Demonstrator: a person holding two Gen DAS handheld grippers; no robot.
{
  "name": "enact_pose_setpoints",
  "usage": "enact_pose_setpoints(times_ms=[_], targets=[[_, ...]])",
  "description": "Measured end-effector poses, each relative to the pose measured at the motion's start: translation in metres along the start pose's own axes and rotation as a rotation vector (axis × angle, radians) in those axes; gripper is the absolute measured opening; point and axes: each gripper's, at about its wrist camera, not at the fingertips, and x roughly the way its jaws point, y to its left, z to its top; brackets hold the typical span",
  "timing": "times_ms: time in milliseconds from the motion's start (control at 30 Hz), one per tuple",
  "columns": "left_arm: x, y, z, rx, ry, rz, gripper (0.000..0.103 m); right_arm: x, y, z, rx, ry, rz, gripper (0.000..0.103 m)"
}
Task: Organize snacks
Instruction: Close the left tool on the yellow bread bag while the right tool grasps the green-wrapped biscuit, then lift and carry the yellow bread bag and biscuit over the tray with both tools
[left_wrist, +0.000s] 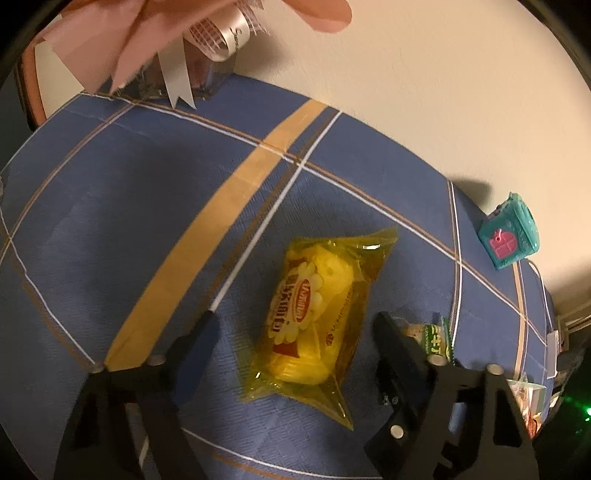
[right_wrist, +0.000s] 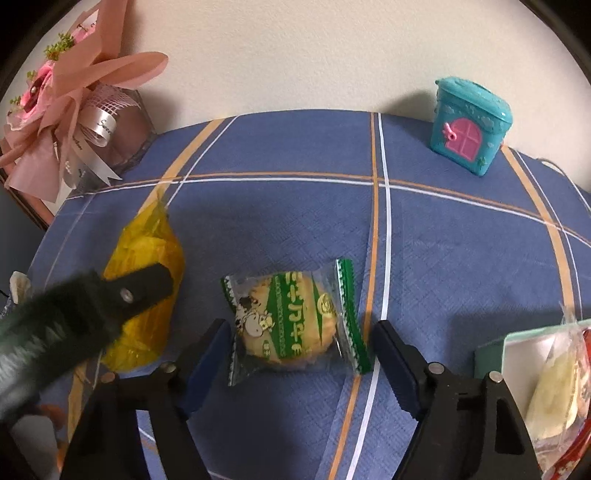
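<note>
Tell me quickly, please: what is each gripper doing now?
Left gripper: open, straddling the yellow snack pack, not gripping it.
Right gripper: open, straddling the green-striped cookie pack, not gripping it.

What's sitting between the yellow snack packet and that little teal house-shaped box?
In the right wrist view, the green-striped biscuit packet lies on the blue cloth between the yellow packet and the teal box; beyond it the cloth is bare.

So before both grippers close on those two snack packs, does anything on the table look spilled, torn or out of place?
Nothing stands out. The yellow pack and the green-striped pack both lie sealed and flat on the blue cloth, each between open jaws. The teal toy house stands upright by the wall.
</note>
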Motion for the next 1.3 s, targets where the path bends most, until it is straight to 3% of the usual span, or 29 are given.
enact_pose_setpoints(times_ms=[233, 467, 833, 1300], targets=[[0.002, 0.001, -0.002, -0.012, 0.012, -0.006, 0.058, -0.001, -0.001, 0.003, -0.002, -0.017, -0.006, 0.062], [0.001, 0.002, -0.003, -0.018, 0.009, 0.002, 0.045, -0.003, -0.003, 0.002, 0.009, -0.021, 0.000, 0.055], [-0.017, -0.004, -0.007, -0.016, 0.003, 0.005, 0.043, -0.014, -0.008, 0.001, 0.028, -0.004, -0.004, 0.055], [-0.083, -0.025, -0.019, -0.013, -0.047, -0.032, 0.043, -0.078, -0.025, 0.001, 0.053, -0.031, -0.011, 0.055]])
